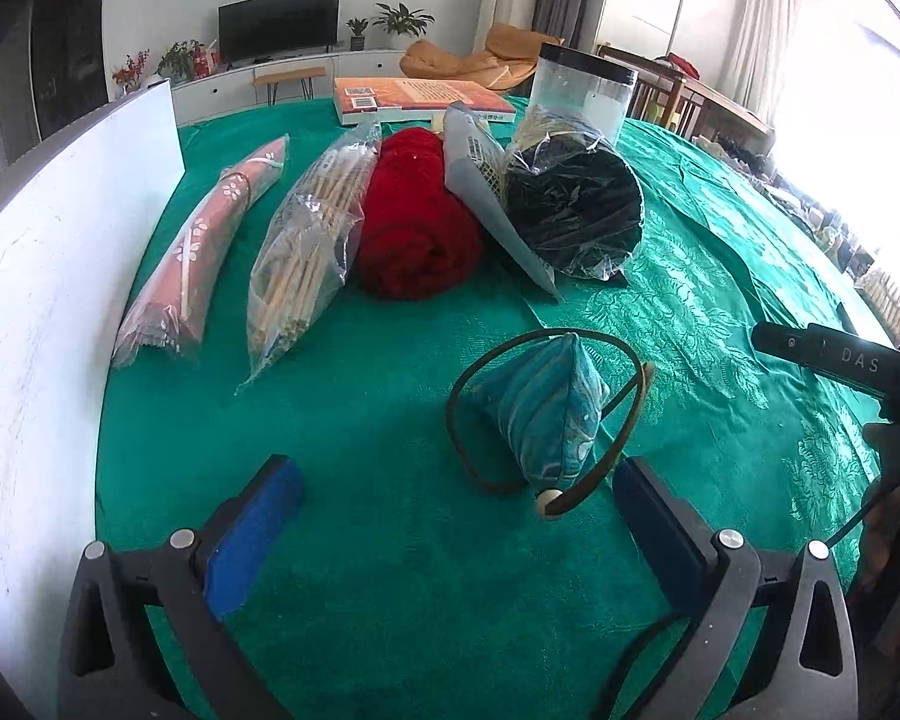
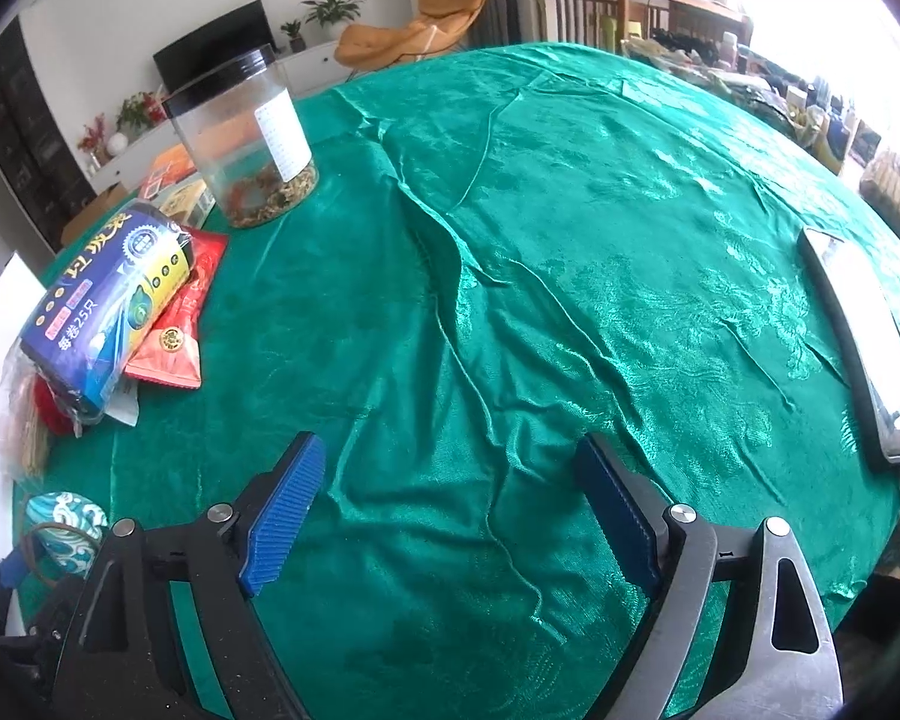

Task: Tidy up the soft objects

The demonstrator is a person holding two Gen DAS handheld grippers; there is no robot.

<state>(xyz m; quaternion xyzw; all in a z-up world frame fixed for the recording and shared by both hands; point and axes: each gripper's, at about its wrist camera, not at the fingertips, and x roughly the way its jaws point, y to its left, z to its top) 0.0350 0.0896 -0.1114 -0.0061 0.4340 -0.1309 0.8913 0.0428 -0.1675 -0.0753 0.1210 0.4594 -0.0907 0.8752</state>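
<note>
A green-clothed worktop (image 1: pixel 390 396) carries a row at twelve o'clock: black bagged roll (image 1: pixel 570 204), red towel roll (image 1: pixel 417 222), chopstick pack (image 1: pixel 312 240), pink bundle (image 1: pixel 204 246). The clear jar (image 2: pixel 240 138) holds only dregs. The teal pouch (image 1: pixel 540 408), ringed by its cord, lies at one o'clock from the left tool (image 1: pixel 456 534), nearer it than the right tool (image 2: pixel 444 510). Both tools gape wide, empty.

A clear jar (image 2: pixel 247 144) with a black lid stands on the green cloth (image 2: pixel 570 240). A book (image 1: pixel 414 99) lies beyond it. A phone (image 2: pixel 864 354) lies at the cloth's right side.
</note>
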